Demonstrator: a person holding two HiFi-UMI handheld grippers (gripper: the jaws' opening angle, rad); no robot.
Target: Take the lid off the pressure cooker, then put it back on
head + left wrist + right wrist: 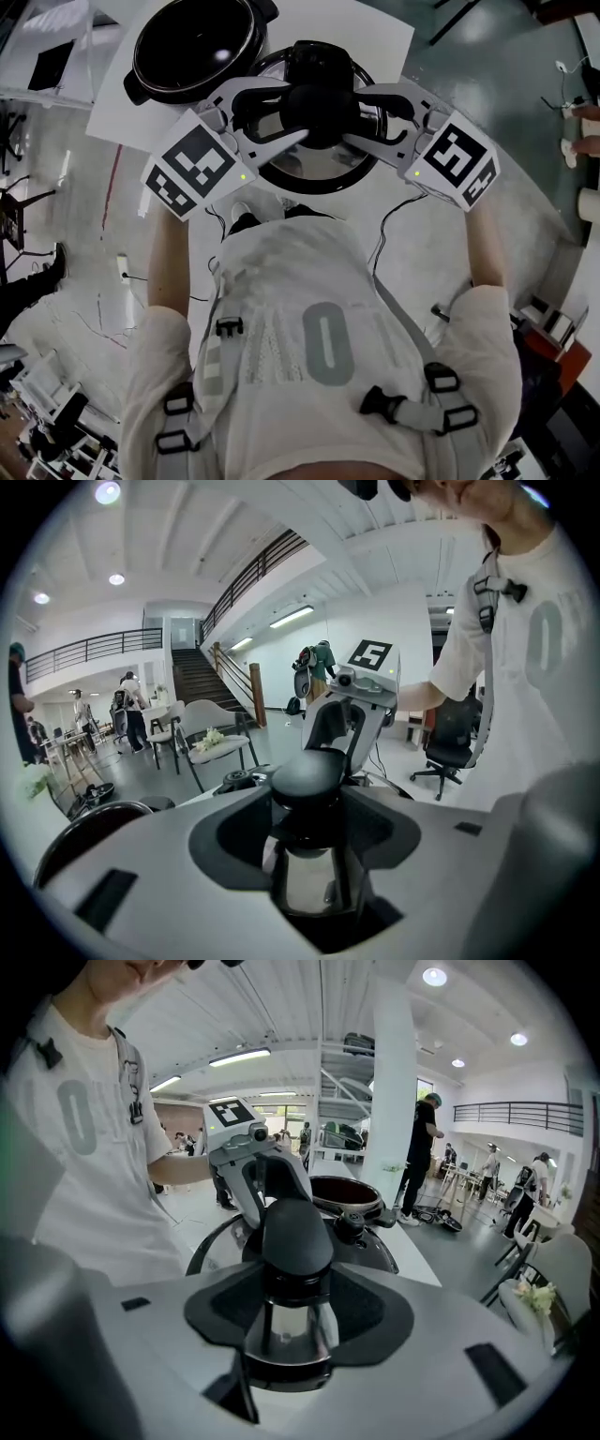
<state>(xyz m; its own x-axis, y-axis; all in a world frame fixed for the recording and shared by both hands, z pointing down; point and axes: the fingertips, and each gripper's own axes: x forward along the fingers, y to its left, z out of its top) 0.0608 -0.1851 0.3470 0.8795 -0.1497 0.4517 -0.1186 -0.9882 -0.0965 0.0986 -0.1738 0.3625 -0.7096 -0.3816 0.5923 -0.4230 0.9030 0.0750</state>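
At the near edge of the worktop [375, 37], the pressure cooker lid [291, 171] sits just in front of the open pot [192, 47], which stands toward the far left corner. I cannot tell whether the lid rests on the worktop or hangs just above it. My left gripper [277, 118] and right gripper [371, 118] meet from opposite sides at the black knob [319, 111] in the lid's centre.

Left gripper view: the jaws of the left gripper [307, 836] are partly closed and clasp the neck under the knob [307, 772]; the right gripper [345, 714] faces them.

Right gripper view: the right gripper [291, 1321] has its jaws clamped likewise below the knob [295, 1232]. The lid's dark dome [370, 1252] spreads beneath, with the pot [342, 1194] beyond.
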